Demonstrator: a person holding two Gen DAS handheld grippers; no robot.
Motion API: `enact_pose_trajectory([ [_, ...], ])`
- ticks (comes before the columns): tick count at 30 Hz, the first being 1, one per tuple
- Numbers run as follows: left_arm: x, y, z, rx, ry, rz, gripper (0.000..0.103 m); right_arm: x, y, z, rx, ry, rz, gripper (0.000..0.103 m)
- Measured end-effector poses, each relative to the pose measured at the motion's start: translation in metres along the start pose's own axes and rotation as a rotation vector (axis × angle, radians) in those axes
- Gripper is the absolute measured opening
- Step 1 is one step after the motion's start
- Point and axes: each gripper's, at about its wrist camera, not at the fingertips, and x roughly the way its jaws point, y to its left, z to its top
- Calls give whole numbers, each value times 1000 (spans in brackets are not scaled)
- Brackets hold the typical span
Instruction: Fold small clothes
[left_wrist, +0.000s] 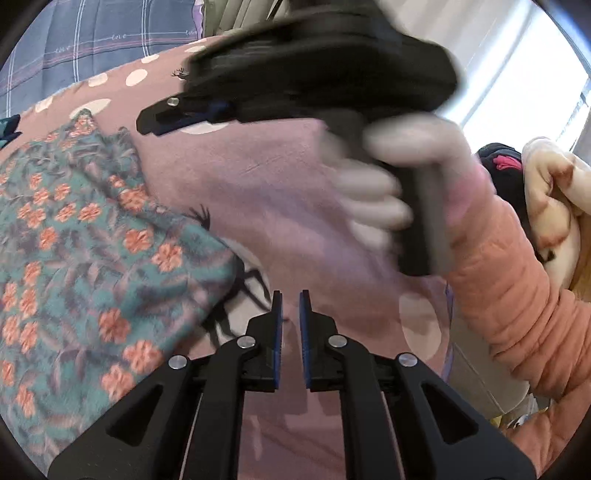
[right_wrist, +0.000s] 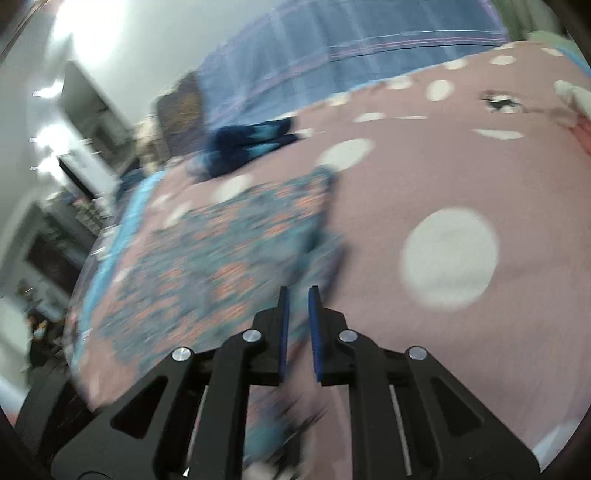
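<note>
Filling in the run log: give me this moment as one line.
garment: teal floral cloth lying on pink dotted bedspread | left tool: nearly shut, empty | right tool: nearly shut, empty | fold: not held

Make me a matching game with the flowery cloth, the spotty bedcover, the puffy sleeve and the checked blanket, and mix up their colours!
Things:
1. floral fabric garment
2. polka-dot bedcover
3. quilted puffy sleeve
4. plaid blanket

Colours:
A. blue with thin pale lines
B. teal with orange flowers
C. peach-orange
D. dusty pink with white spots

Right pairs: 1-B, 2-D, 3-C, 4-A
</note>
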Motion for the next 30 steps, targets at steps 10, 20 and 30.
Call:
enact_pose_trajectory([
  [10, -130, 111, -81, -393, -184, 374, 21, 12, 12, -70, 11, 98, -120, 2],
  [20, -284, 173, -202, -684, -444, 669, 24, 0, 84, -66, -105, 49, -146, 18],
  [30, -289, 183, -243, -595, -498, 511, 2, 60, 211, -73, -319, 119, -73, 23],
])
